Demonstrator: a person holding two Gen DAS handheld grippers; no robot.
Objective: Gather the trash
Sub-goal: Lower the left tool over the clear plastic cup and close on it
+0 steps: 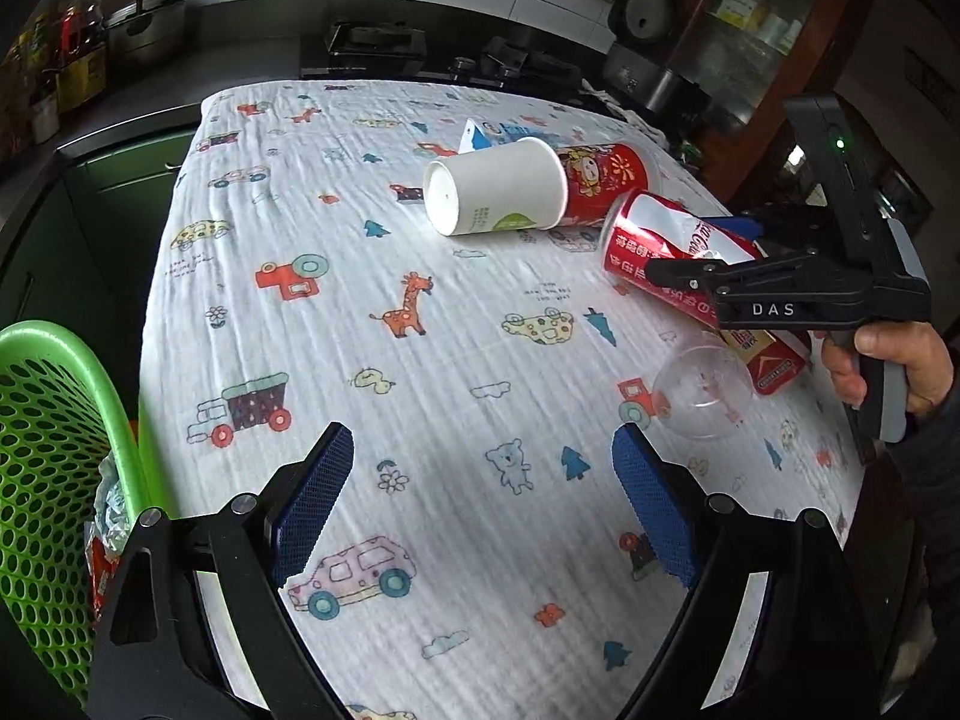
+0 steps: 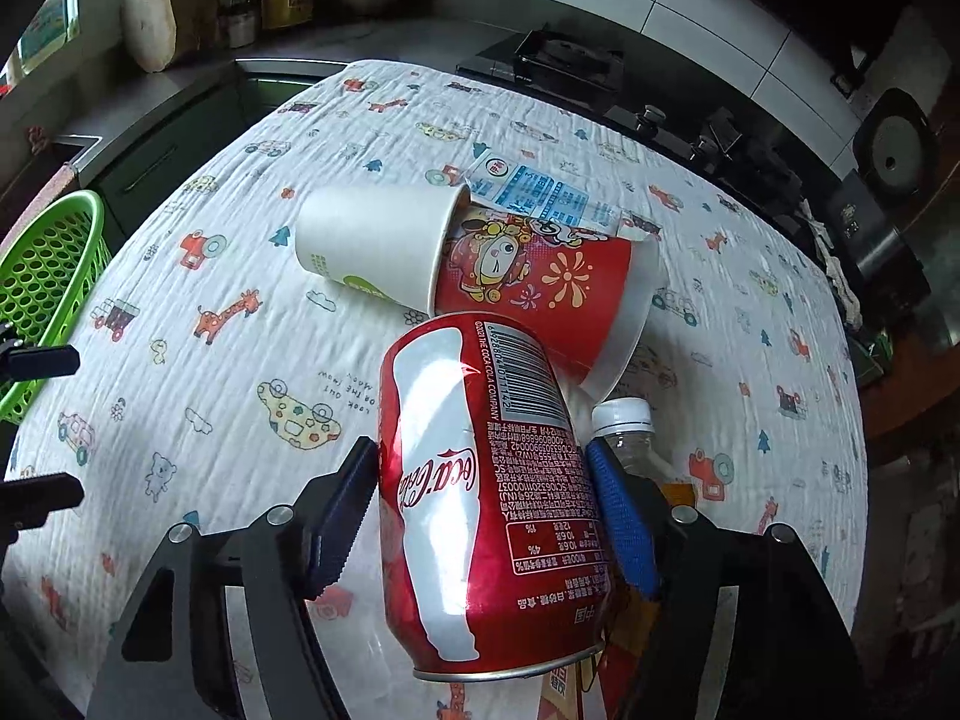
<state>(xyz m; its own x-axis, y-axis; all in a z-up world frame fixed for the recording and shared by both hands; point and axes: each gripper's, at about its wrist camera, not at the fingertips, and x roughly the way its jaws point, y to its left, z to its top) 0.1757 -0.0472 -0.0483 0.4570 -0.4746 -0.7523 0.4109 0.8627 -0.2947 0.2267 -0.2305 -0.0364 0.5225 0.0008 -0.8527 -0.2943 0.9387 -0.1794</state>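
Green plastic, full of holes: the basket [image 1: 42,450] stands at the left edge of the table [image 1: 420,240], and some crumpled foil and a red wrapper [image 1: 111,516] already lie inside it. So a part of the trash seems collected, I think a small part.

Next to the basket the left gripper [image 1: 483,492] hovers over the printed cloth with its blue pads spread wide and nothing between them.

More to the right lies the heap that is left. A white cup [image 2: 375,246] lies on its side, pushed over the bottom of a red cup [image 2: 540,288], and a blue-white carton [image 2: 534,195] lies flat just behind them. Near them the right gripper [image 2: 483,510] has a dented red can [image 2: 486,498] between its pads; both pads touch the can's sides, so it looks pinched. Whether the can is lifted off the cloth or not, I cannot tell.

Just beside the can, on the right, lies a clear bottle [image 2: 630,438] with a white cap, and a red-orange box [image 1: 771,363] is partly under it.

The can probably must travel across the table to the basket. The left gripper stands on this way, near the basket's mouth, and it may need to give place.
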